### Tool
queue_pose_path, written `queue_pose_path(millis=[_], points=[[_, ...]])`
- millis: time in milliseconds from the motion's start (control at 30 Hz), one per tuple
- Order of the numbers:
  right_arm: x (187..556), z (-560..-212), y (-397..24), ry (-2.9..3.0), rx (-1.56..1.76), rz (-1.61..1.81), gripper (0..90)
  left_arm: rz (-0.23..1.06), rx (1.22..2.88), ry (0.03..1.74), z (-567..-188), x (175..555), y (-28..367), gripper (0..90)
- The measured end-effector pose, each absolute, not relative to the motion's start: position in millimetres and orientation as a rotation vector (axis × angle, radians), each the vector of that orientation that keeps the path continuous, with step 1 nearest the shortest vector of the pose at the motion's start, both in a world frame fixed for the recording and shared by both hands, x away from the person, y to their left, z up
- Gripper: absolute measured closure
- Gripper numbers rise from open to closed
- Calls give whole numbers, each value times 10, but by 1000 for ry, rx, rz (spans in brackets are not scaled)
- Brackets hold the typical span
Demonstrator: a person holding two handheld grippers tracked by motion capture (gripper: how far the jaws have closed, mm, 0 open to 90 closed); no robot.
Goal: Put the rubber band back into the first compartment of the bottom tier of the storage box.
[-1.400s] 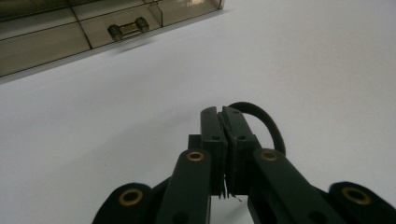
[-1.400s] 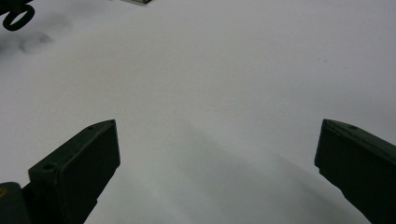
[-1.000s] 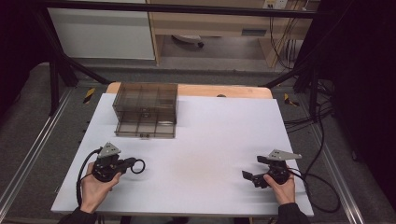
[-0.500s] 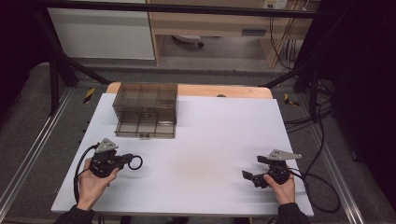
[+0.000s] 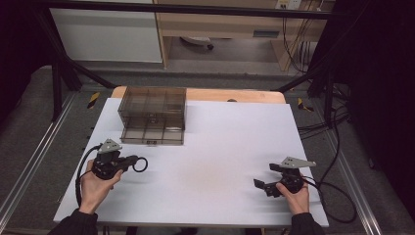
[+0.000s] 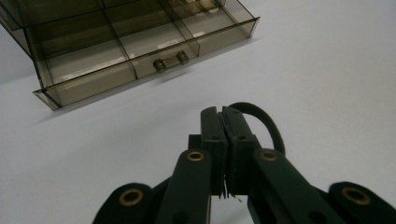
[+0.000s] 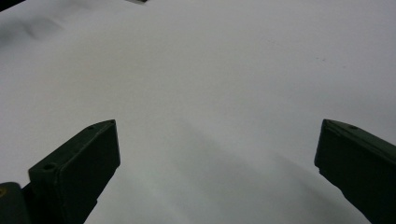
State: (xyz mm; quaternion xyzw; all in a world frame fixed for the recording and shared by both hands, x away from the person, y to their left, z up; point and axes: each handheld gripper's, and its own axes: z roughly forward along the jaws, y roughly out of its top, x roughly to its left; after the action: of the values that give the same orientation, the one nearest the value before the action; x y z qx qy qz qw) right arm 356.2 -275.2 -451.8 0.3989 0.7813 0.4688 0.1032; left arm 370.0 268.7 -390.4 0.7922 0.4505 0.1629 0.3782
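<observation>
A smoky see-through drawer box (image 5: 152, 115) stands at the table's far left; in the left gripper view its drawer front (image 6: 140, 70) with a small handle (image 6: 170, 60) faces me. My left gripper (image 5: 132, 163) hovers a short way in front of the box, shut on a black ring (image 5: 141, 164). In the left gripper view the jaws (image 6: 223, 114) are pressed together and the black ring (image 6: 264, 122) loops out behind them. My right gripper (image 5: 262, 186) rests near the front right of the table, open (image 7: 217, 140), with bare white surface between its fingers.
The white table top (image 5: 220, 147) spreads between the two grippers. Black cables (image 5: 333, 196) trail off the right edge. A wooden strip (image 5: 235, 94) runs along the far edge, with a dark frame post (image 5: 58, 73) at the left.
My left gripper has moved a little away from the person, toward the drawer box, carrying the black ring. The right gripper has stayed in place.
</observation>
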Motion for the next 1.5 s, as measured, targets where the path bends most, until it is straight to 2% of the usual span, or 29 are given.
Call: queue_pose_path(millis=[1500], points=[[3564, -4518, -2751, 2306, 1177, 1380, 7, 479, 2003, 1227, -3748, 4168, 2811, 878]])
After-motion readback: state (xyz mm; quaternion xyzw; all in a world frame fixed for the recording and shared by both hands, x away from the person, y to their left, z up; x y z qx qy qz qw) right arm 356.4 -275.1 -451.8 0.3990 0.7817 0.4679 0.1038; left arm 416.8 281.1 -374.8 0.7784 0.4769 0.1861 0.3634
